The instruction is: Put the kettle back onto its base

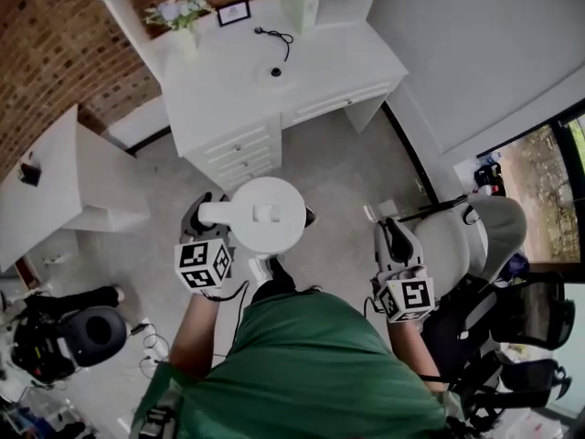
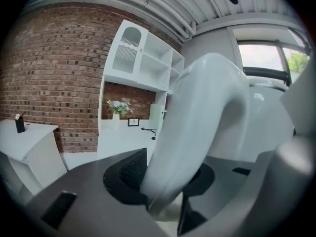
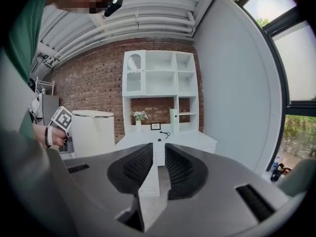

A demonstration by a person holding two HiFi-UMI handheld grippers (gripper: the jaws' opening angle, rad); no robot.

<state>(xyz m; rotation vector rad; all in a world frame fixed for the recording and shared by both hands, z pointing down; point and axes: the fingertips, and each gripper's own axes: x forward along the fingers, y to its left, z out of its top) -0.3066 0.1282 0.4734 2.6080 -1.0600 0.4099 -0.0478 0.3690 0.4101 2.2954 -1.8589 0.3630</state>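
The white kettle [image 1: 265, 213] hangs above the floor in front of the person, short of the white desk [image 1: 228, 99]. My left gripper [image 1: 207, 216] is shut on its handle [image 2: 197, 132], which fills the left gripper view between the jaws. In the right gripper view the kettle [image 3: 93, 132] is at the left. The round kettle base [image 1: 274, 73] lies on the desk with its black cable [image 1: 274, 35]; it is small and far off in the gripper views [image 3: 159, 140]. My right gripper [image 1: 388, 234] is level at the right, shut with nothing in it [image 3: 159, 164].
A vase of flowers [image 1: 178, 15] and a small picture frame [image 1: 234, 11] stand at the back of the desk. A grey office chair [image 1: 475, 236] is close on the right. A low white table [image 1: 55, 181] and black gear on the floor [image 1: 64, 337] are at the left.
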